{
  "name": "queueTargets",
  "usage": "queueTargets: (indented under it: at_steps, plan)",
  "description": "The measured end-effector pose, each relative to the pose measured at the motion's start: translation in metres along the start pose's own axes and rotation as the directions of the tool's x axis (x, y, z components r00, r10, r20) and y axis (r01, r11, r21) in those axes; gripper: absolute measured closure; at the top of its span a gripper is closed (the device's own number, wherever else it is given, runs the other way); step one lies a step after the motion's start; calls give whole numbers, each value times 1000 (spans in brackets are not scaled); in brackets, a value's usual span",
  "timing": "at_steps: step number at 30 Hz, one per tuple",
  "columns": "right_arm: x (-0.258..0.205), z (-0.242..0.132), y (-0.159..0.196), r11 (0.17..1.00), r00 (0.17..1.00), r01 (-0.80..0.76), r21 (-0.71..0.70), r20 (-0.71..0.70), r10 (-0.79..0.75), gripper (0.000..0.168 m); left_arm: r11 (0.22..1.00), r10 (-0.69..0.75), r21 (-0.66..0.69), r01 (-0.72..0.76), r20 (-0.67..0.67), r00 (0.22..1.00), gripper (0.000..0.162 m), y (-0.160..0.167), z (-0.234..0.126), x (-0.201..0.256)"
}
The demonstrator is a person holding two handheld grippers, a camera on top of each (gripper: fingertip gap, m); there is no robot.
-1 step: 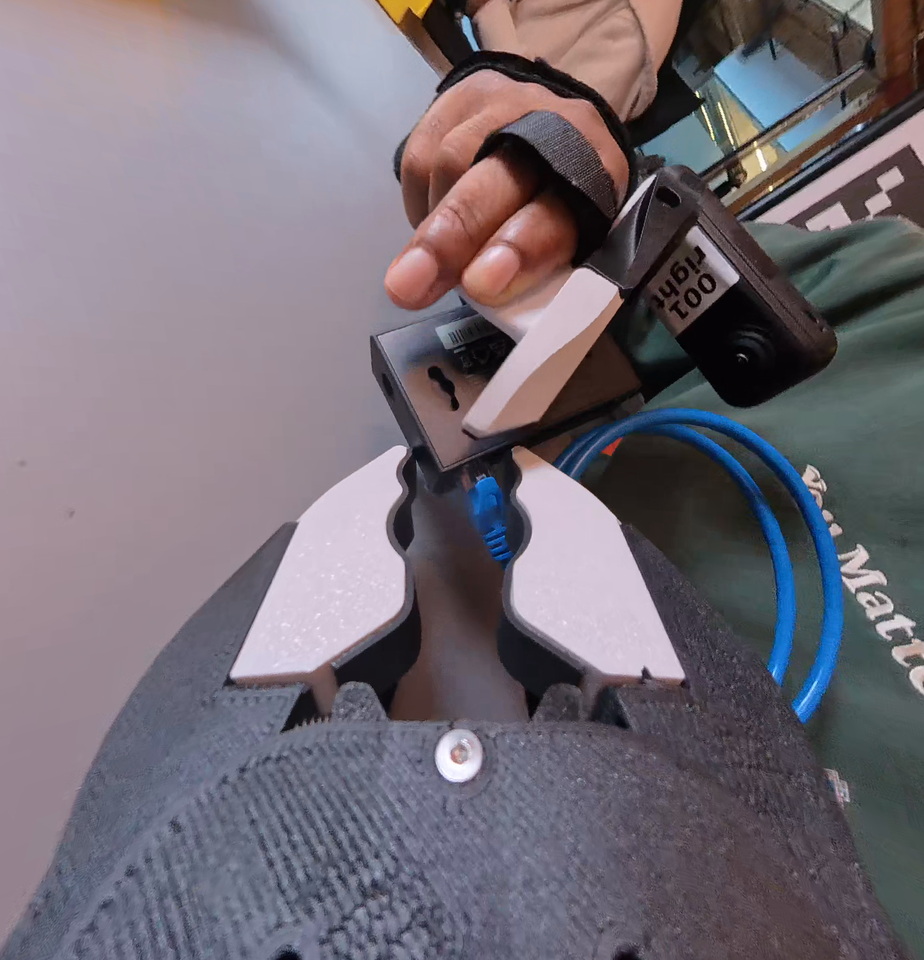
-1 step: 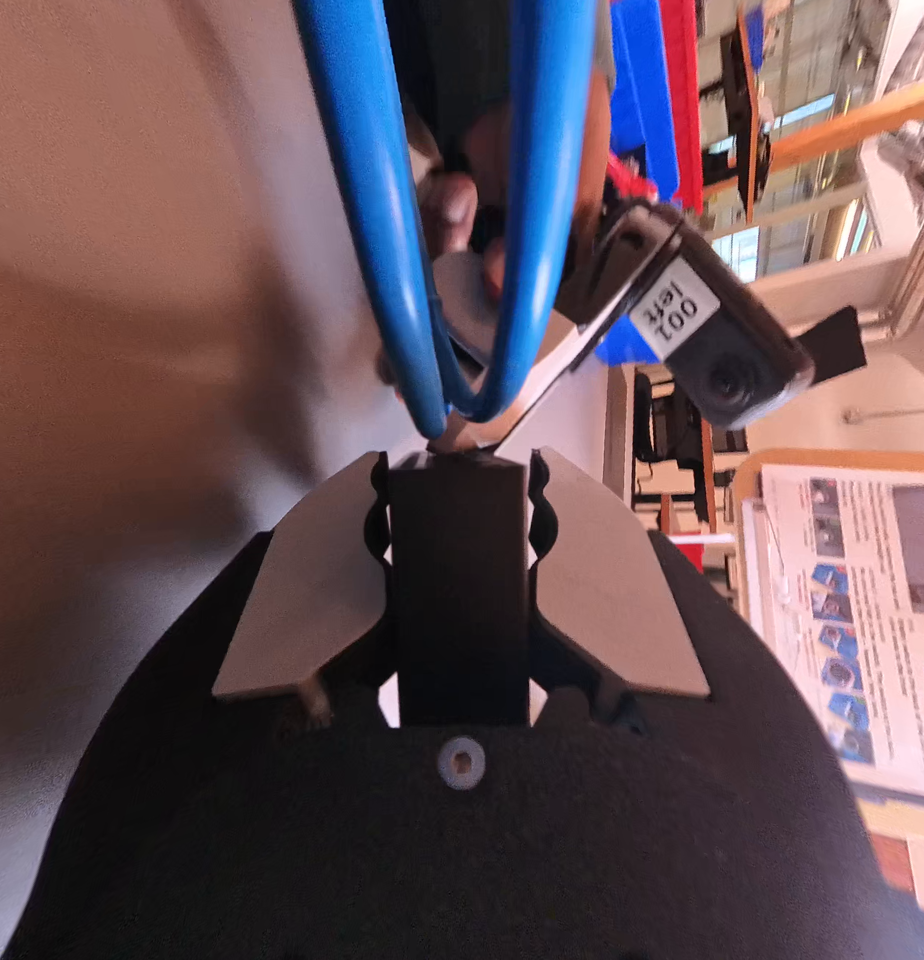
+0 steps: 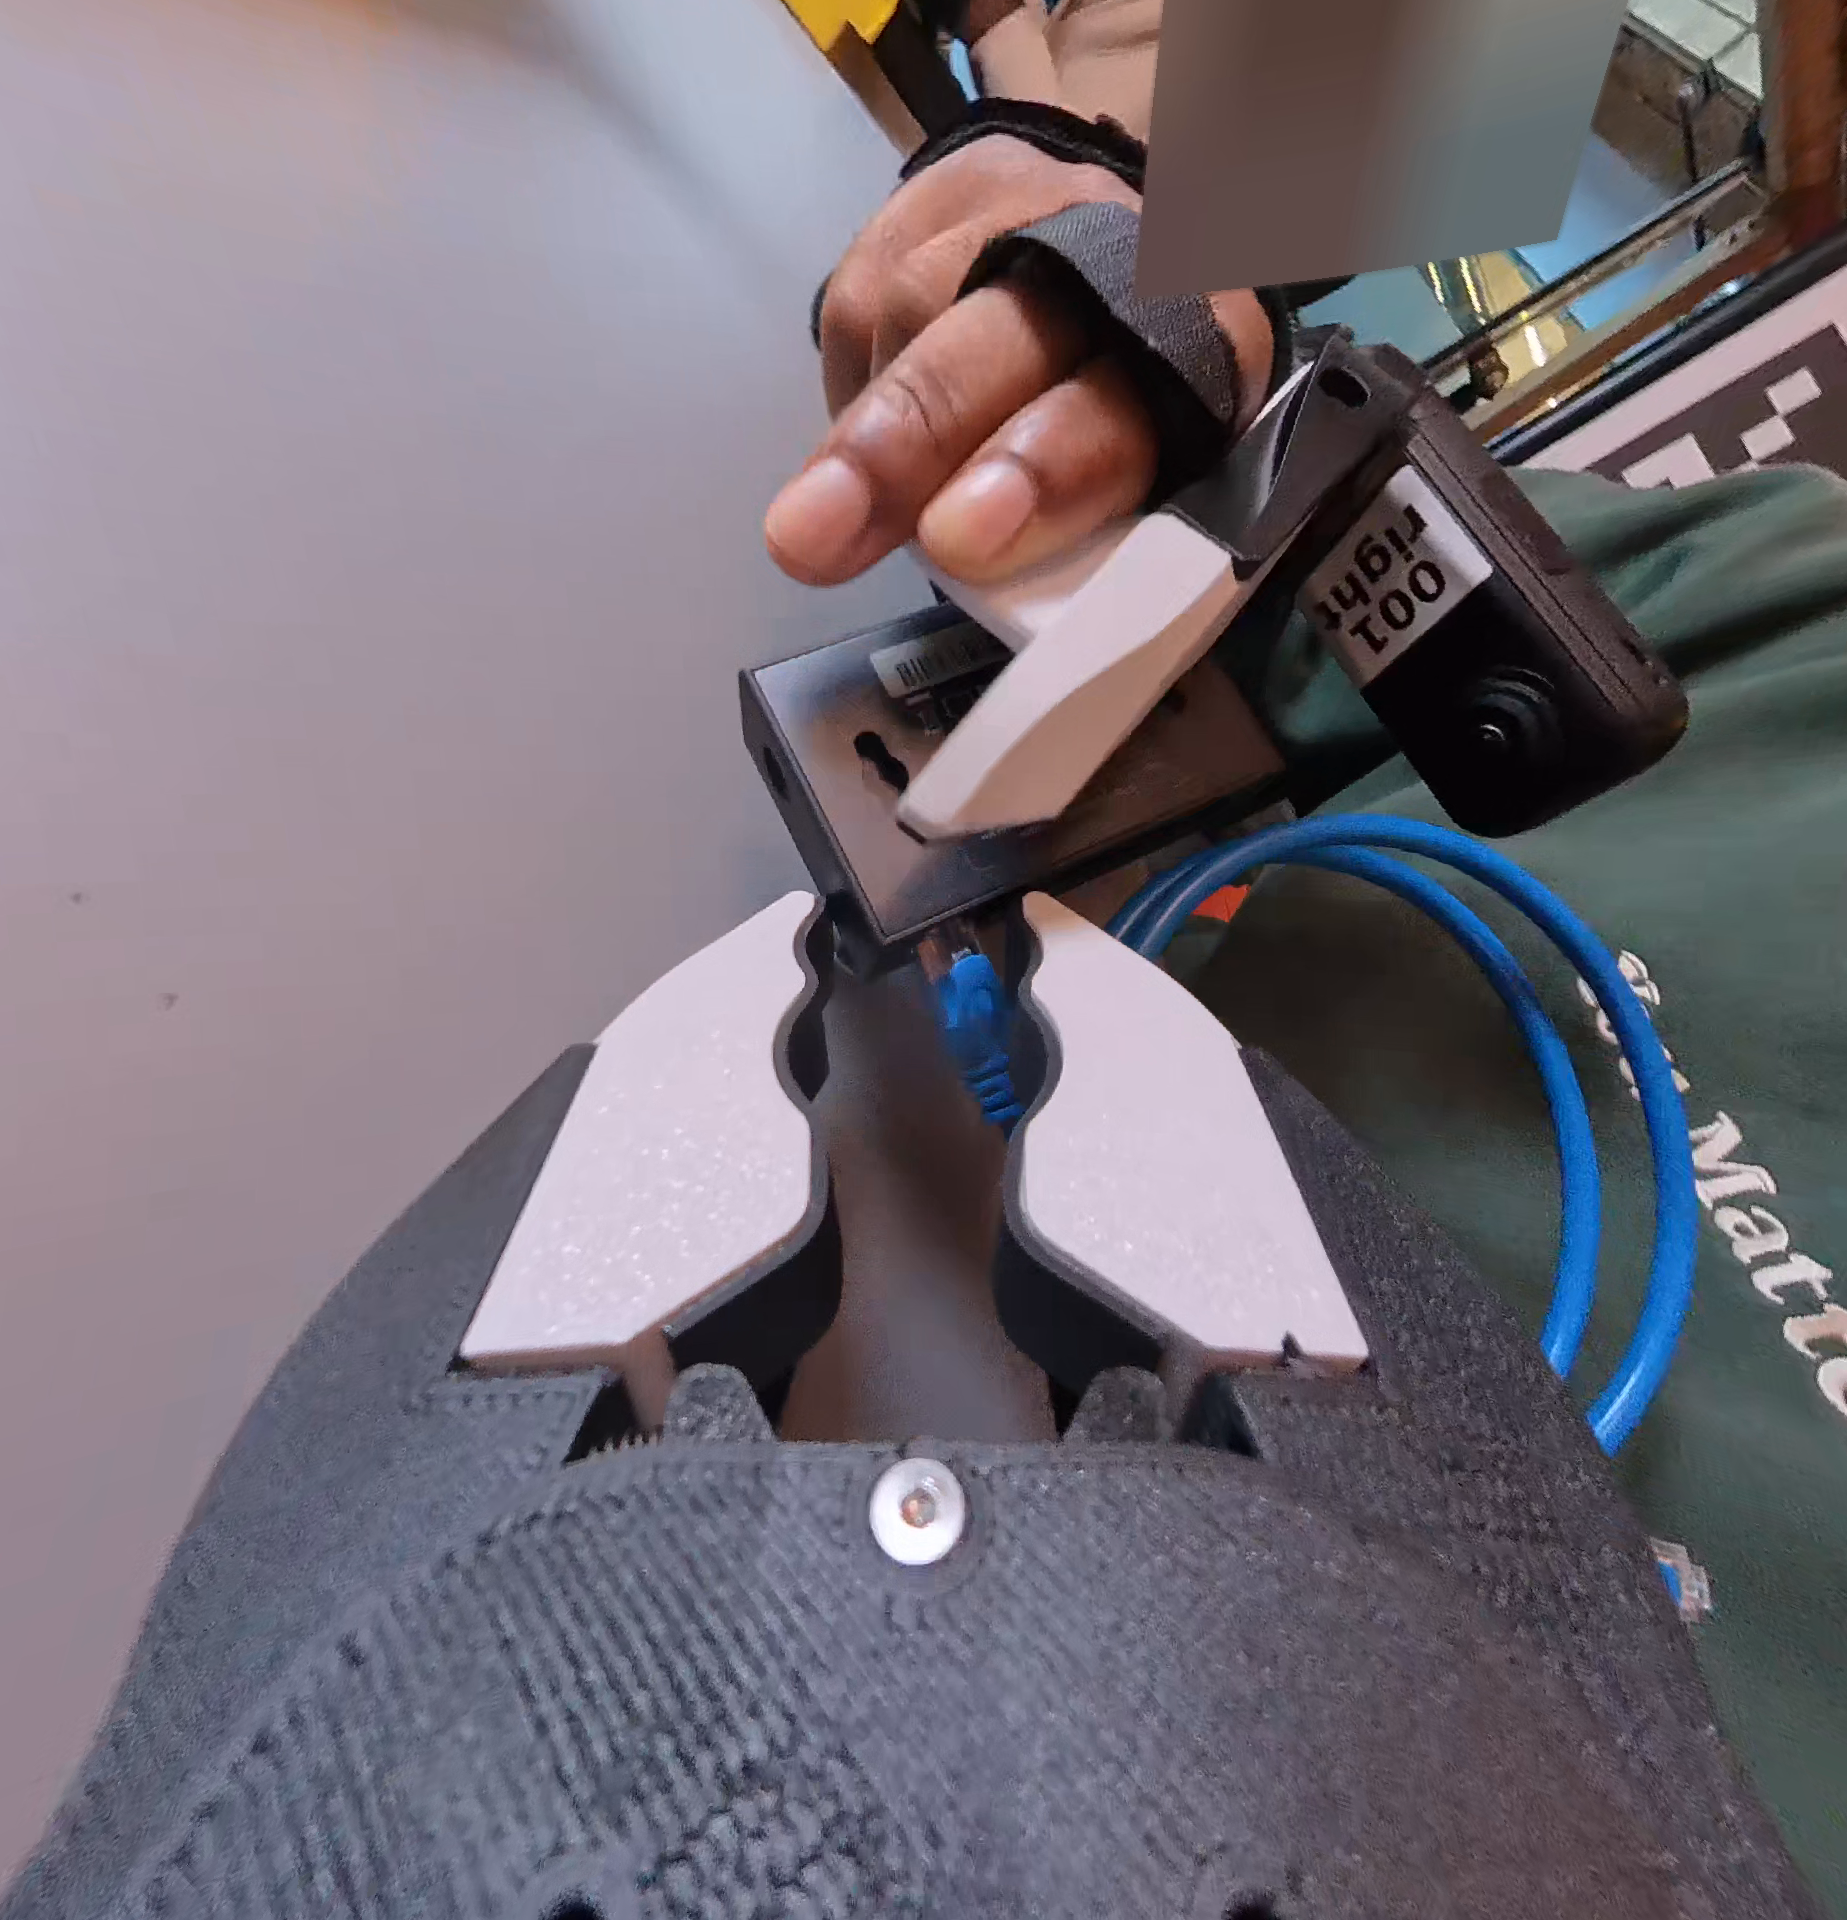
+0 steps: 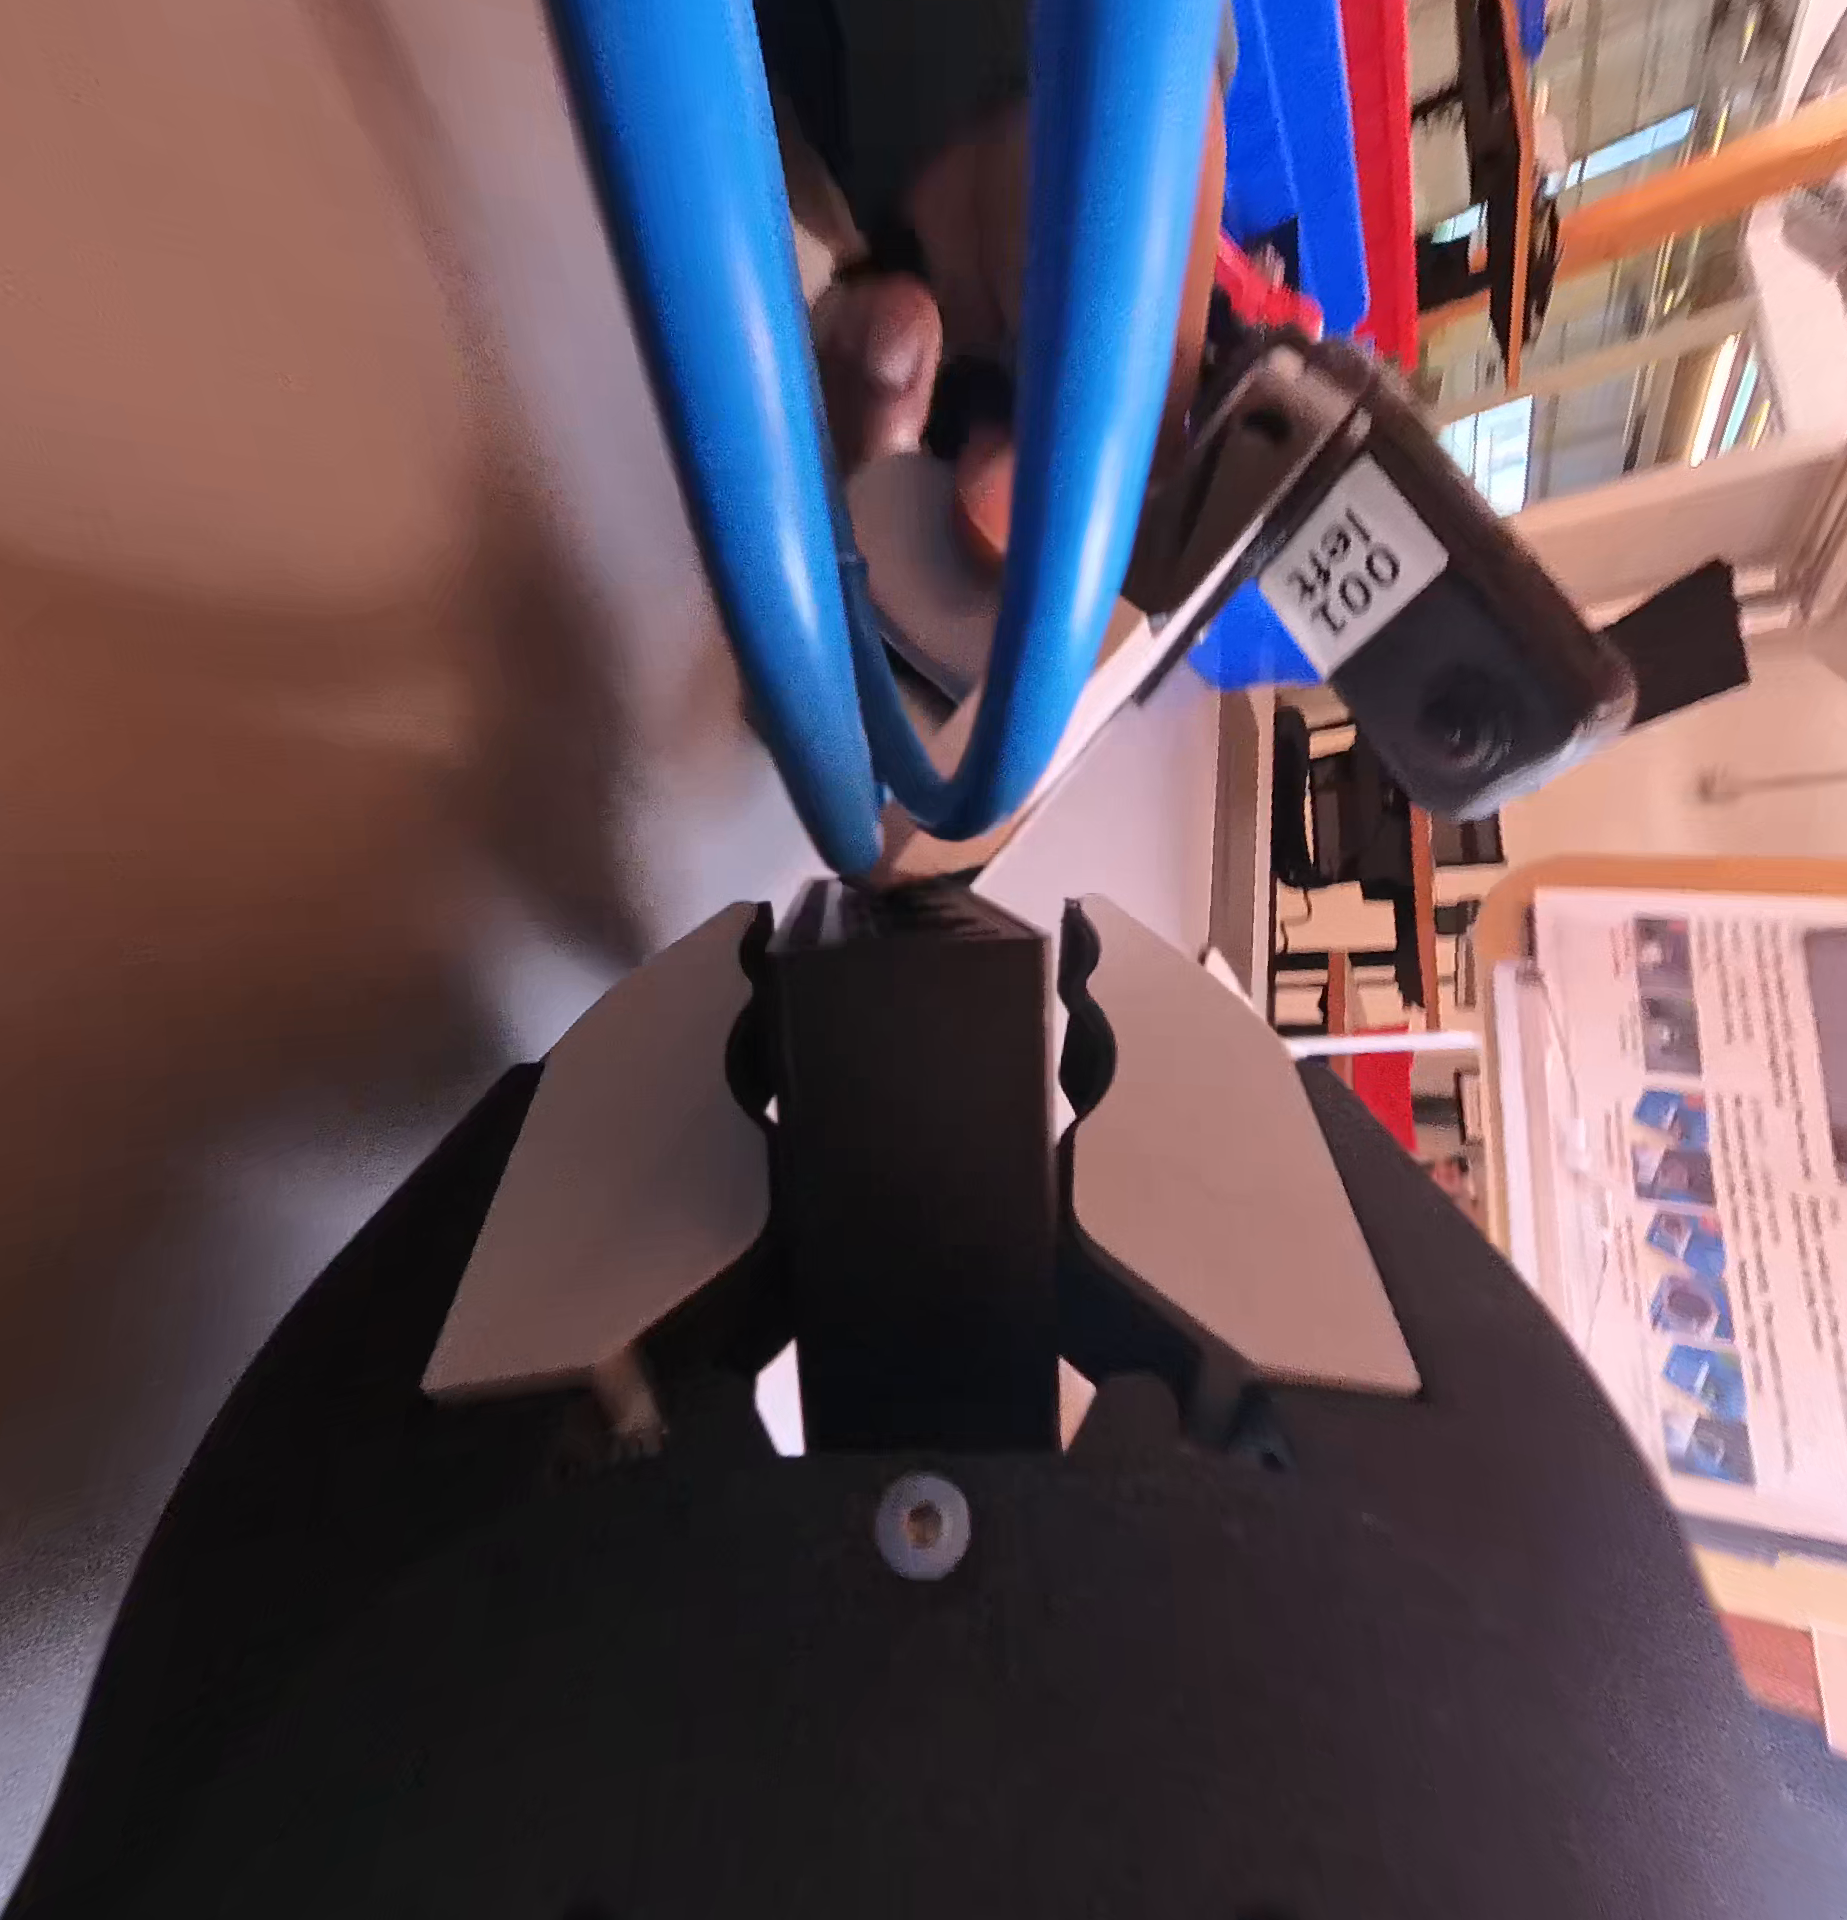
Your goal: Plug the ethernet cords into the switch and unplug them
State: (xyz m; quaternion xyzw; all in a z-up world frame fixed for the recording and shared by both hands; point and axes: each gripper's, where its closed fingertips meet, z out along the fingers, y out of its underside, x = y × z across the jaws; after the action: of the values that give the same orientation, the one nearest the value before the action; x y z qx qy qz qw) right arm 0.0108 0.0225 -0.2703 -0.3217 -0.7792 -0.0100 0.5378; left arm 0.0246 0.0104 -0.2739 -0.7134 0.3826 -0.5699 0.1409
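no visible change, right gripper (image 4: pixel 914 1023) and switch (image 4: pixel 919 1174) unmoved

The switch (image 3: pixel 898 821) is cased in smooth, faintly glossy black plastic; the cord (image 3: pixel 1584 1039) is sheathed in glossy blue plastic; matt speckled plastic is seen on the left claw (image 3: pixel 919 1039) fingers (image 3: pixel 670 1153).

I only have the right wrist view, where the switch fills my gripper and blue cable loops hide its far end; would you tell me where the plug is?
Observer: The left wrist view shows the blue plug at the switch's lower edge. Its clear tip partly shows, so I cannot call it seated.
Operator: Is the left gripper clamping it?
Observer: No. The left gripper is open, and the plug lies beside only one finger.
Operator: And the slack?
Observer: The blue cable loops away past that finger, in front of a green garment.
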Motion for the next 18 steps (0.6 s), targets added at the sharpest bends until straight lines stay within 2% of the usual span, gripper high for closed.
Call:
queueTargets:
  at_steps: [3,10,18]
  plan:
    - [3,2,14,996,1000,6,-91,-13,-7,115,998,-58,24,57,23,998,131,-3,-2,-6]
    - [-4,6,32,968,997,50,-247,66,-35,116,996,-93,7,93,72,993,132,-1,-6,-12]
    - [-1,5,29,972,999,28,-233,45,-18,115,996,-92,9,92,82,992,135,-5,-9,-13]
